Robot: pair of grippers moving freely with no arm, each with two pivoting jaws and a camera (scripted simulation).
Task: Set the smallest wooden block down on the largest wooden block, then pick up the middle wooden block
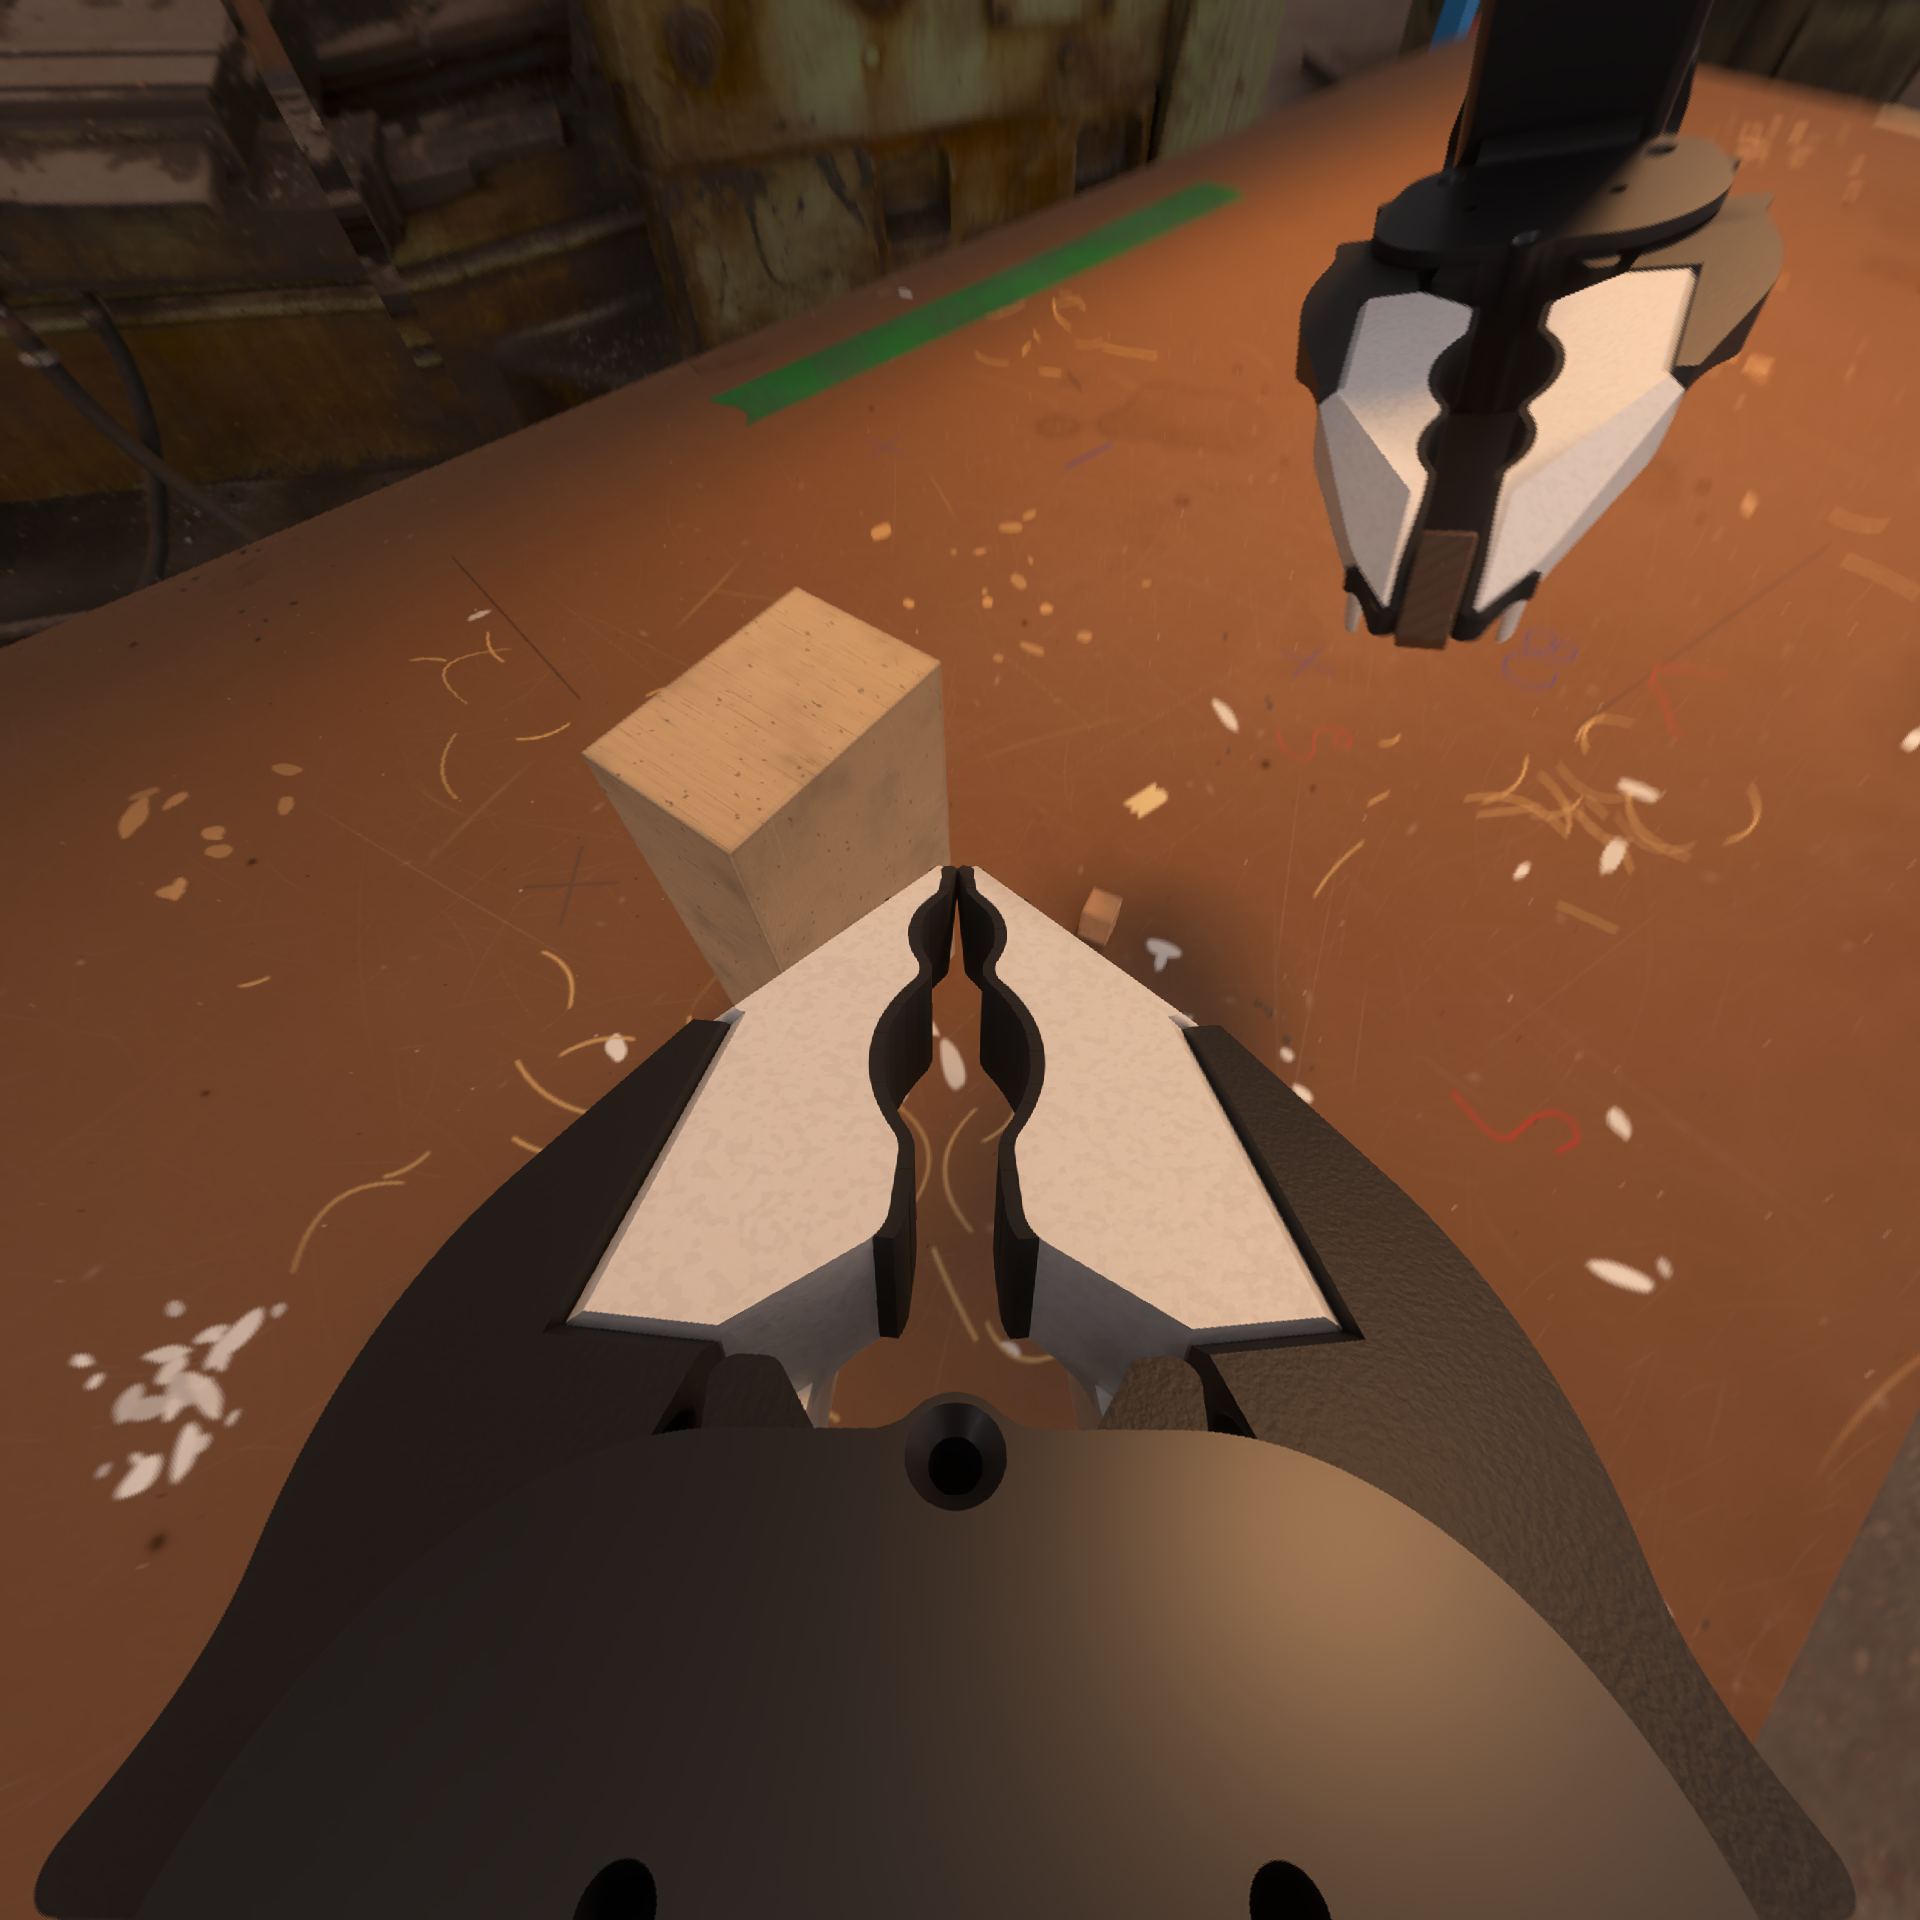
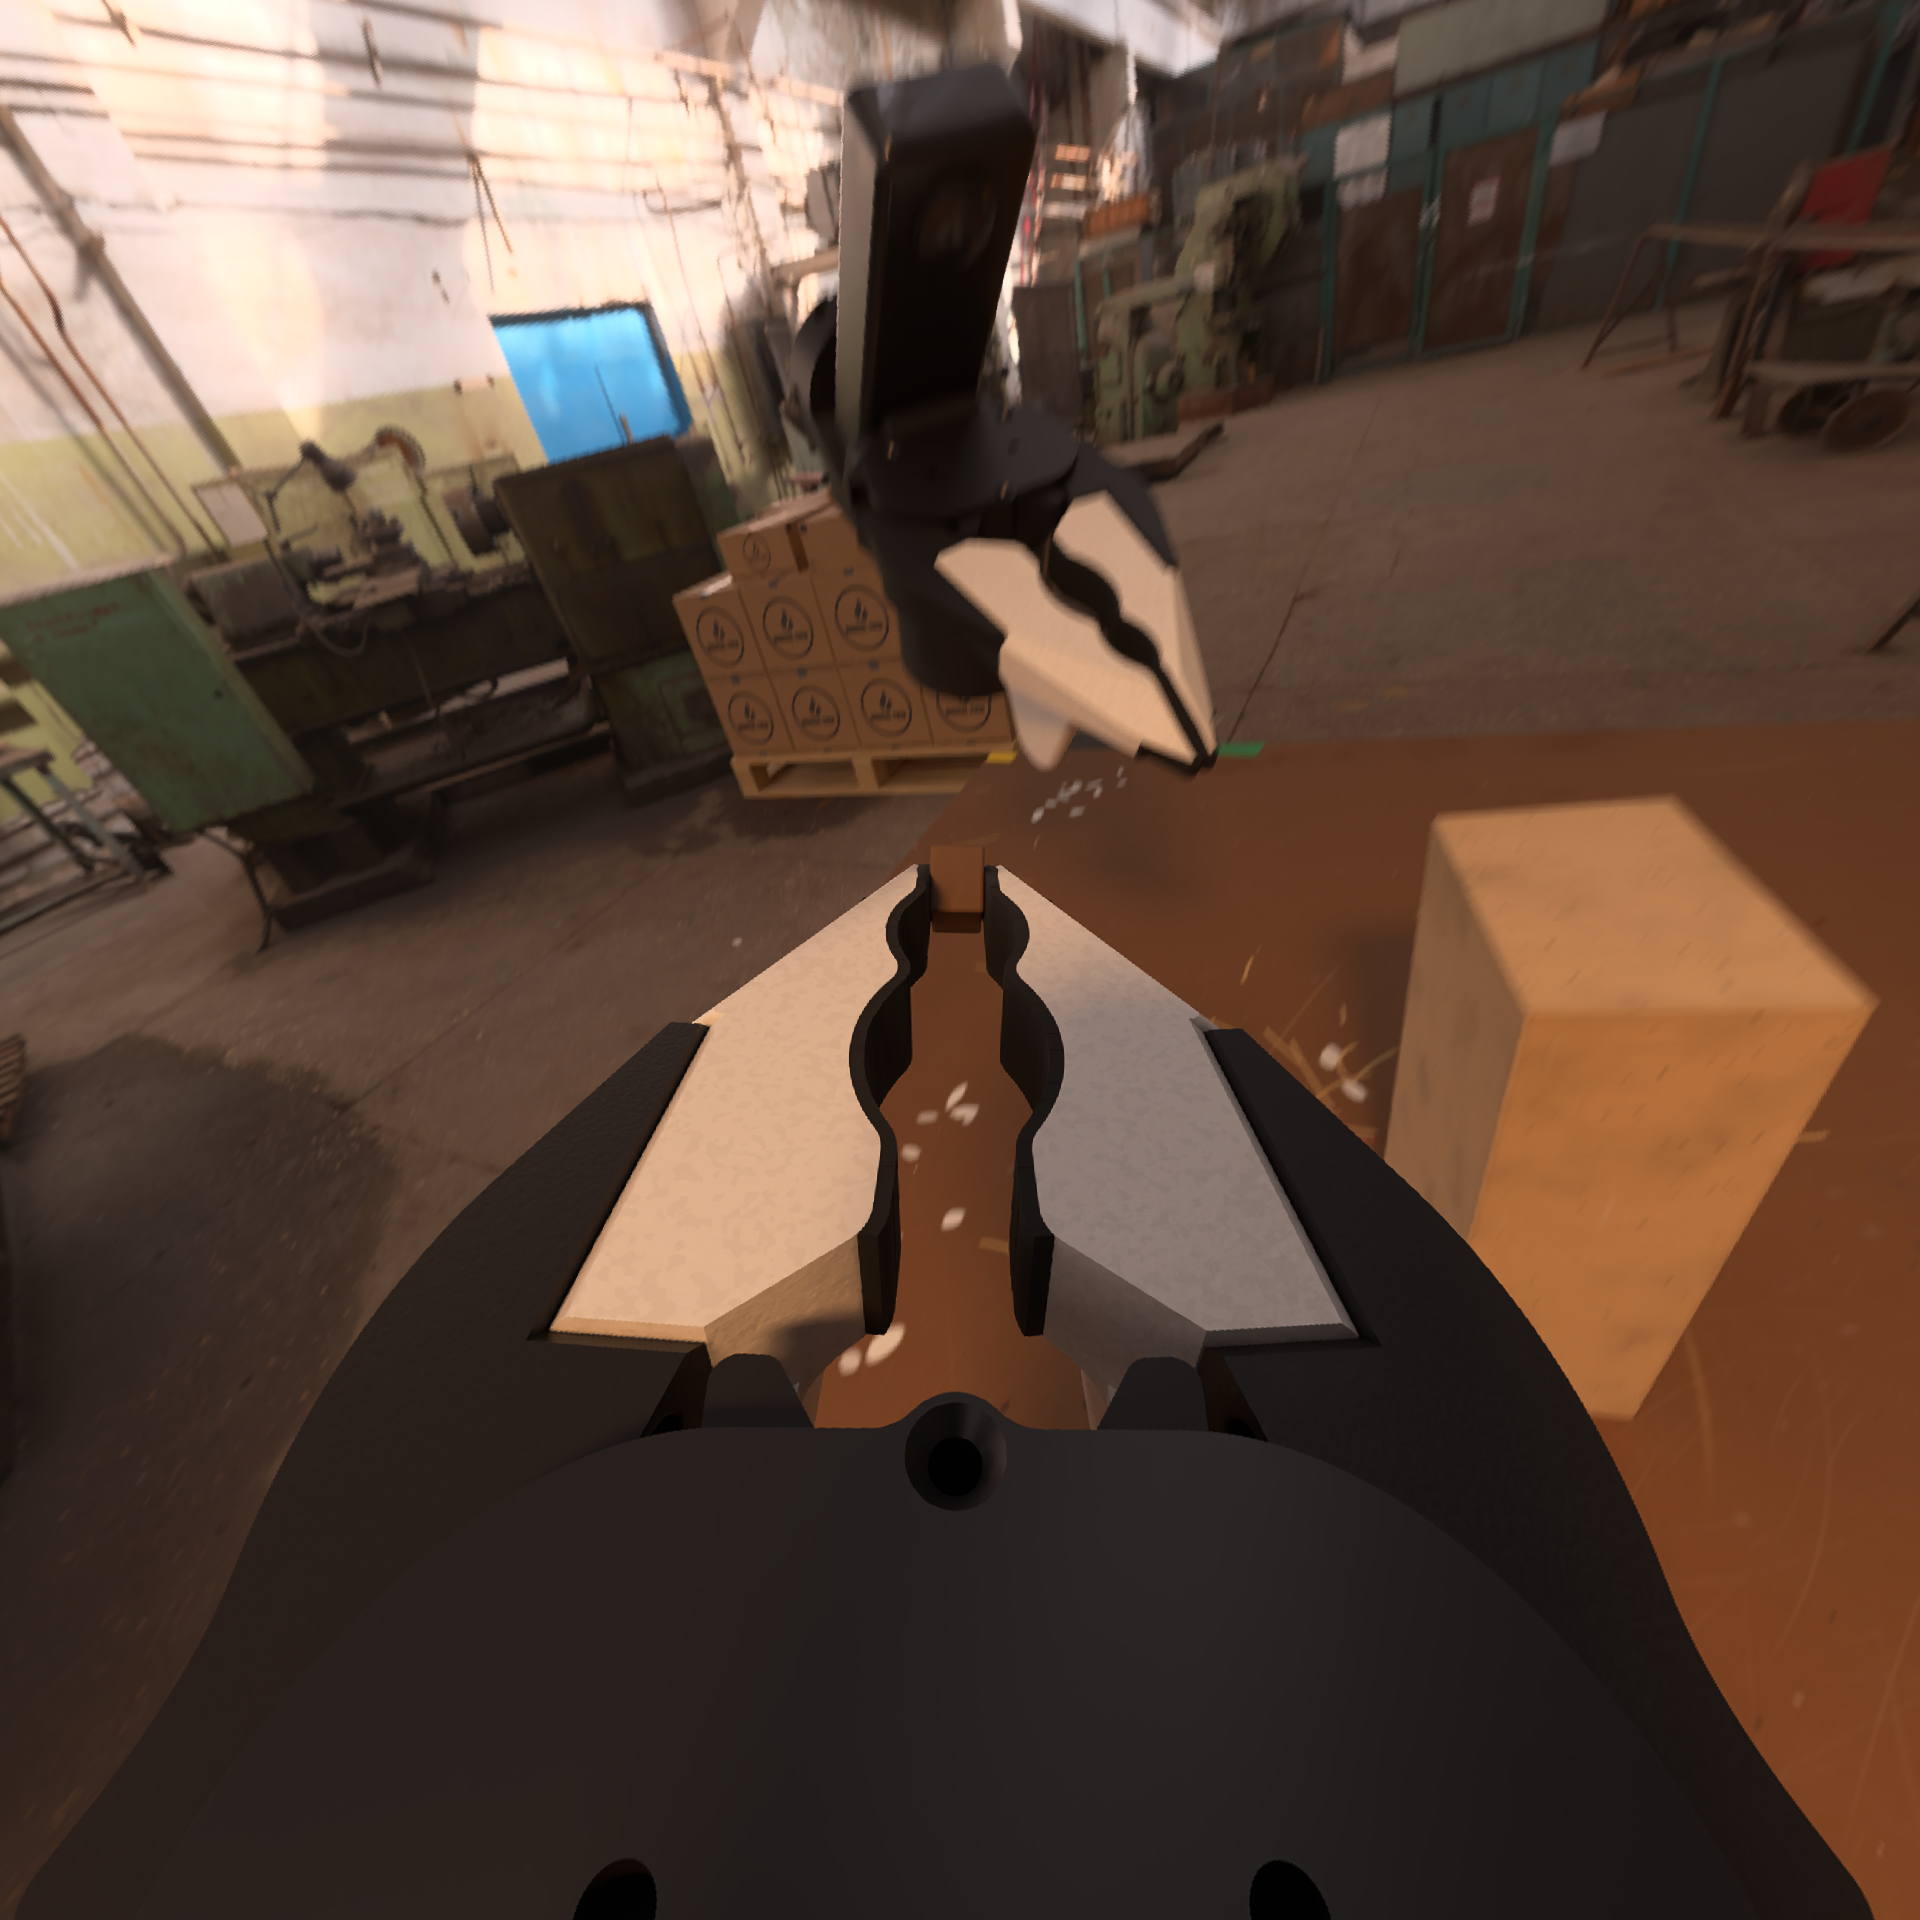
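The largest wooden block (image 1: 779, 748), pale and tall, stands upright on the brown table (image 1: 1403, 987); it also shows in the right wrist view (image 2: 1600, 1039). My left gripper (image 1: 956, 878) is shut and empty, its tips just in front of that block's right lower corner. A tiny light wooden block (image 1: 1099, 914) lies on the table just right of those tips. My right gripper (image 2: 956, 883) is shut on a small dark-brown wooden block (image 2: 956, 883) and holds it above the table. From the left wrist view that gripper (image 1: 1434, 623) hangs at upper right with the brown block (image 1: 1434, 587) between its tips.
A green tape strip (image 1: 977, 301) lies along the table's far edge. Wood shavings and chips are scattered over the table. Beyond the table's edge are workshop machines (image 2: 343, 623) and stacked cardboard boxes (image 2: 831, 665). My left gripper (image 2: 1195, 753) hovers left of the large block.
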